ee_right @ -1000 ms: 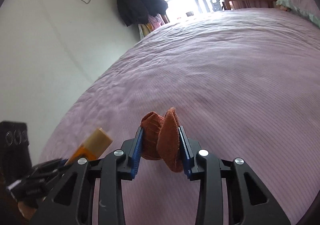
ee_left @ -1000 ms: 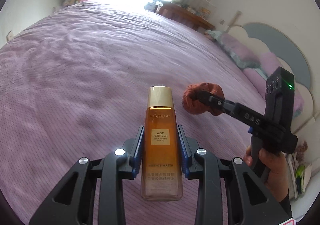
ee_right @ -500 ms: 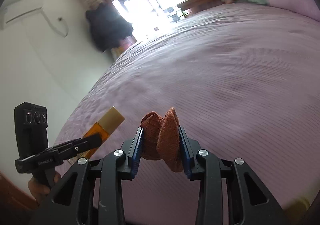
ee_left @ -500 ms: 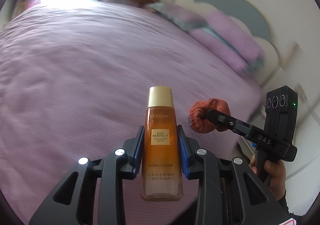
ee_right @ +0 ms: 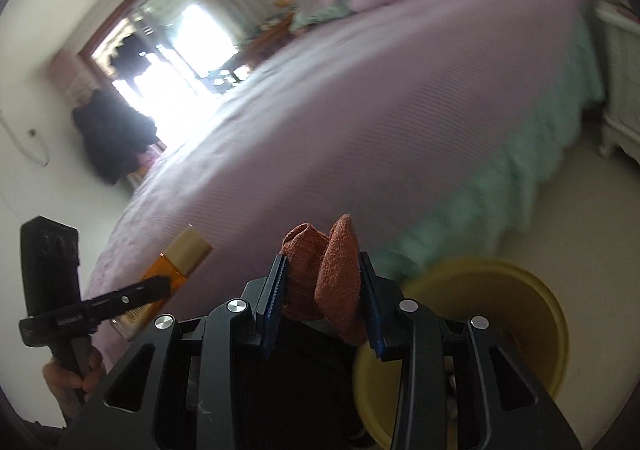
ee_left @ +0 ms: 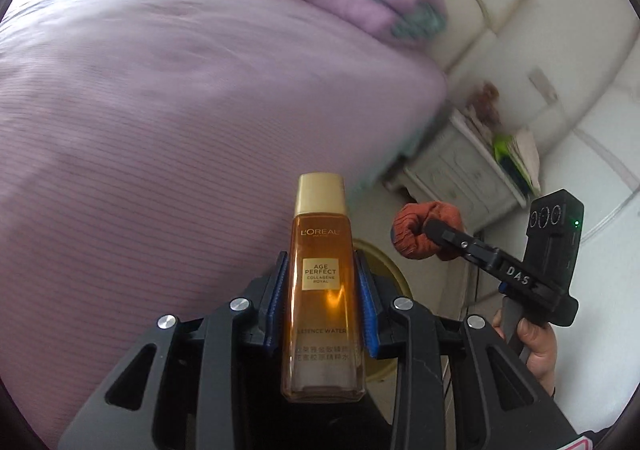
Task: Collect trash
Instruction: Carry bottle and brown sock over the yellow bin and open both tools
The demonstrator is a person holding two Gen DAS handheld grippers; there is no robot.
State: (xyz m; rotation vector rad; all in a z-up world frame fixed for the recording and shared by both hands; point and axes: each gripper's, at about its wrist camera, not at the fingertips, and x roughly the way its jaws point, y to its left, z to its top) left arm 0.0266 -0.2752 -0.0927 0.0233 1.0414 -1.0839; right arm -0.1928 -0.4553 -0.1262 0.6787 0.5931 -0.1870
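Left tool: clamped on an amber bottle with a gold cap, blue pads pressed against both sides of the body at label height. Bottle is held upright in the left wrist view, cap pointing away from the camera. "L'OREAL AGE PERFECT" is read on the label. Same bottle is seen from the right wrist view, tilted, cap toward the bed.

Right tool: closed on a bunched rust-orange cloth, which is pinched between the pads and bulges above them. Jaws are narrow, with only the cloth between them. From the left wrist view the cloth is seen at the tip of the right tool, with the person's hand on the grip below.

A yellow round bin is seen on the floor just past the right tool, partly hidden by it. Its rim is also seen behind the bottle in the left view. Both held items are off the bed, near its foot-side edge. Purple cover, pillows at the far end. A white nightstand stands beside the bed. Background is motion-blurred.
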